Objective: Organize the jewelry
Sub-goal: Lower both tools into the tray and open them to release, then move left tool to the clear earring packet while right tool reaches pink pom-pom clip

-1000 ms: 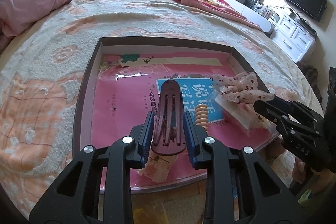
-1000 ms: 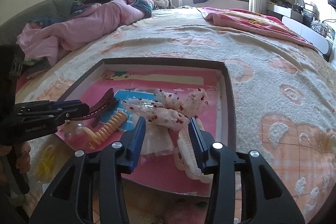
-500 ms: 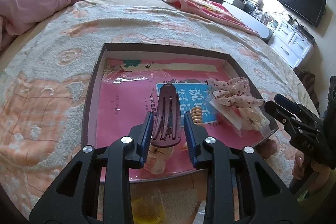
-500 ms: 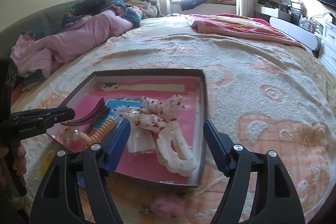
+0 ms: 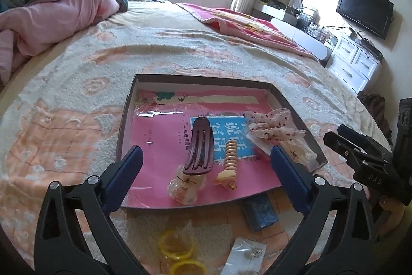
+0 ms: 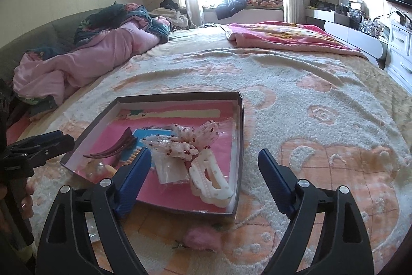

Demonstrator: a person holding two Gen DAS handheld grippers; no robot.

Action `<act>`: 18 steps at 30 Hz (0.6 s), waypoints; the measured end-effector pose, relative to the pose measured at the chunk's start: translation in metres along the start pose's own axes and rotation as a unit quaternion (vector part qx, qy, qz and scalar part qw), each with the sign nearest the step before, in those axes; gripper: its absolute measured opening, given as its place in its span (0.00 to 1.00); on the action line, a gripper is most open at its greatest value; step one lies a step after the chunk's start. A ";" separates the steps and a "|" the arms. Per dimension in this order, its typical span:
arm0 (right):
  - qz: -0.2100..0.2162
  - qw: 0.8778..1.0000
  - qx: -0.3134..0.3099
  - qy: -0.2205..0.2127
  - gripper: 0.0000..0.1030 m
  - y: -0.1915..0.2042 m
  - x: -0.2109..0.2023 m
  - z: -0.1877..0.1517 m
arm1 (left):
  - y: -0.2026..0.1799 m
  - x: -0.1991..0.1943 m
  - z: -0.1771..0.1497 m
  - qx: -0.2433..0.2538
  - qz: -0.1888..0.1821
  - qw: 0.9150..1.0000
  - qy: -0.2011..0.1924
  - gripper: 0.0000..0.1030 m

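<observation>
My left gripper (image 5: 206,172) is spread wide over the tray's (image 5: 123,125) near rim. The brown clip (image 5: 199,146), coil tie (image 5: 229,153) and scrunchie (image 5: 273,126) crowd the right half; the tray's left half lies bare. I see yellow rings (image 5: 177,246) outside the rim.

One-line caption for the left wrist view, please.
Open left gripper hovers over the tray, where a maroon hair clip lies free; yellow rings wait outside.

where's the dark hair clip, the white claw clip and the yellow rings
dark hair clip (image 5: 199,146), left wrist view, on the middle of its slotted body
white claw clip (image 6: 209,178), right wrist view, on its toothed body
yellow rings (image 5: 176,245), left wrist view, on the upper ring's band, outside the tray
</observation>
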State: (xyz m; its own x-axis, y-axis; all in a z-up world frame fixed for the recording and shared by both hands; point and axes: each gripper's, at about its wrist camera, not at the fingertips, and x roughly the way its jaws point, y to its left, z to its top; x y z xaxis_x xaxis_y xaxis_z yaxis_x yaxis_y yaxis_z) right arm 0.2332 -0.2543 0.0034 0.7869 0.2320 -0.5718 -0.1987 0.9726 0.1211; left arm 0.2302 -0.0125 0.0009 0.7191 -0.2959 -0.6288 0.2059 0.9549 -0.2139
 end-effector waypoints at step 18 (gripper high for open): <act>0.003 0.999 -0.031 -0.031 0.84 0.016 -0.041 -0.014 | -0.012 -0.040 -0.019 0.015 0.009 0.999 -0.029 0.89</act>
State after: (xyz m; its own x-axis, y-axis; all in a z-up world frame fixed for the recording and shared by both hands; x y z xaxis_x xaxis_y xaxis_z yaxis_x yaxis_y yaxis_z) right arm 0.1897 -0.2486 0.0174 0.8194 0.2400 -0.5205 -0.2380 0.9686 0.0720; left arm 0.1863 -0.0122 0.0140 0.7604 -0.2771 -0.5873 0.2116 0.9608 -0.1794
